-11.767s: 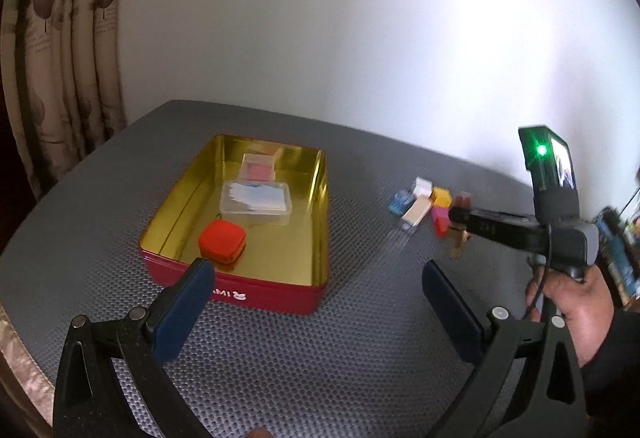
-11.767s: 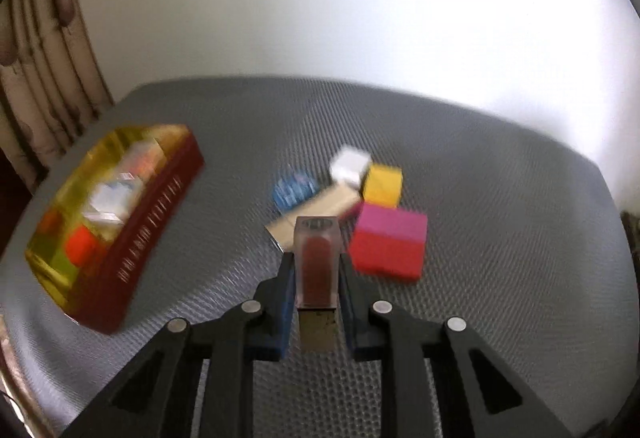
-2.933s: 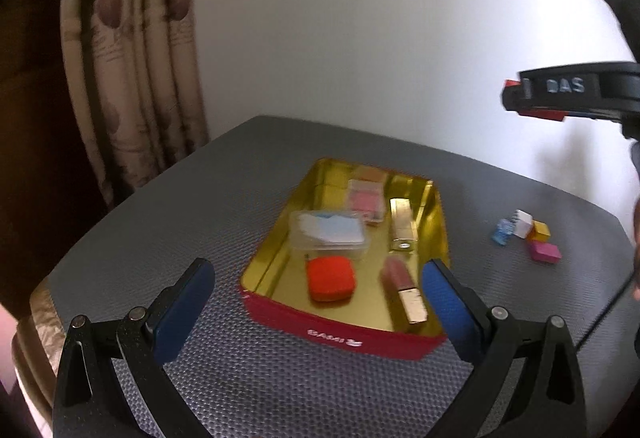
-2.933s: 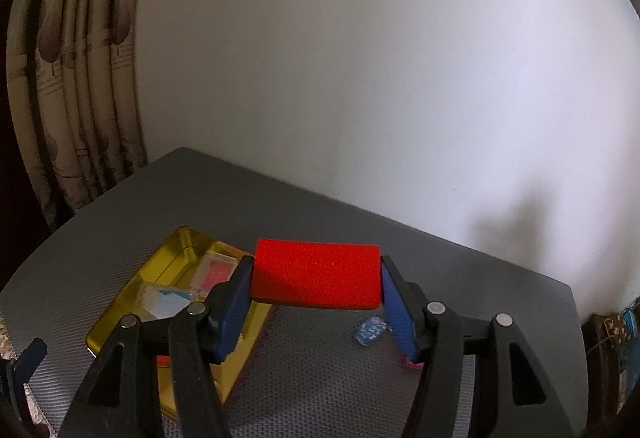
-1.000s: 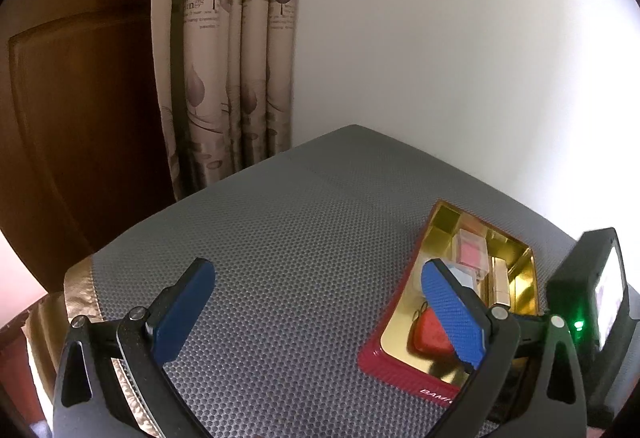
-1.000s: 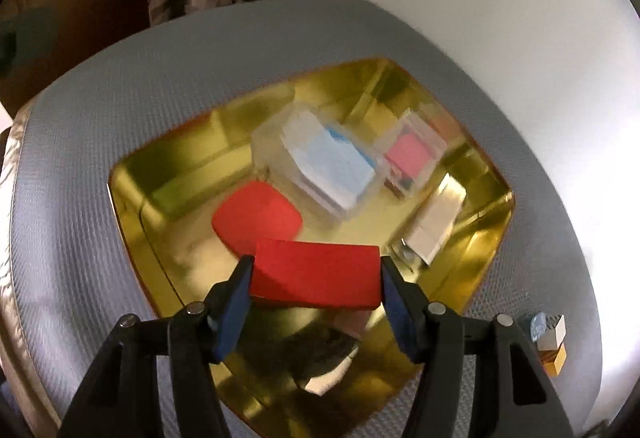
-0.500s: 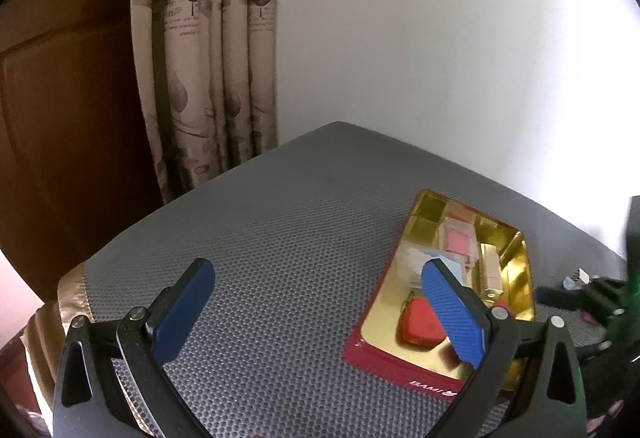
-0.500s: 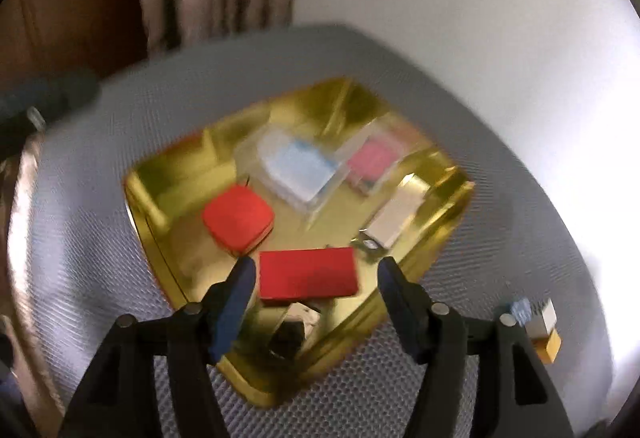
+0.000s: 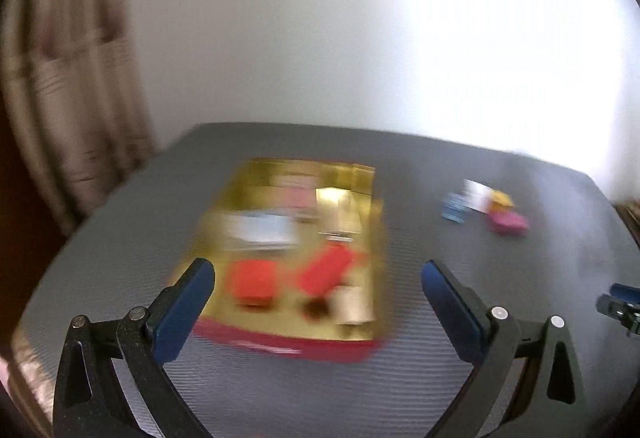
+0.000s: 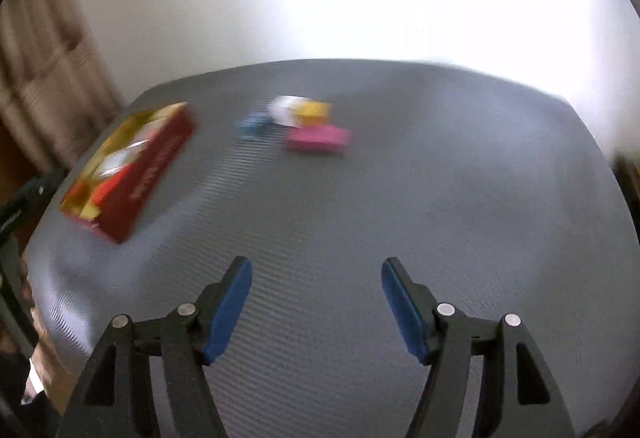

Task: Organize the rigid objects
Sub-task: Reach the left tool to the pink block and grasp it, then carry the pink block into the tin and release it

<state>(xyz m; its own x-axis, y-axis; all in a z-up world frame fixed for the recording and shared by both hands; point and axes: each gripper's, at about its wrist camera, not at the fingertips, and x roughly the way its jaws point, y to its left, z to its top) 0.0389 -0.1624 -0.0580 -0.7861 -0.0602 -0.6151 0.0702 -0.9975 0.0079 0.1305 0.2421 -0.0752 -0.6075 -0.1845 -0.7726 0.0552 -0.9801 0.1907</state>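
Both views are blurred by motion. The red tin with a gold inside (image 9: 372, 234) (image 10: 160, 153) holds a flat red block (image 9: 326, 272), a rounded red box (image 9: 254, 280), a clear case and a few small pieces. Right of it lie a pink block (image 9: 508, 224) (image 10: 318, 138), a yellow cube (image 10: 314, 111), a white cube (image 10: 282, 109) and a blue piece (image 10: 252, 125). My left gripper (image 9: 318, 292) stands open in front of the tin, nothing between its fingers. My right gripper (image 10: 316, 290) hangs over bare mat, well short of the loose pieces; its jaws are opening and hold nothing.
A grey woven mat (image 10: 400, 205) covers the table, with a white wall behind and a beige curtain (image 9: 68, 109) at the left. The tip of the other gripper shows at the right edge of the left wrist view.
The flat red block has left my right gripper and lies in the tin. The right gripper has swung right, away from the tin, toward the loose pieces. The left view has swung right too.
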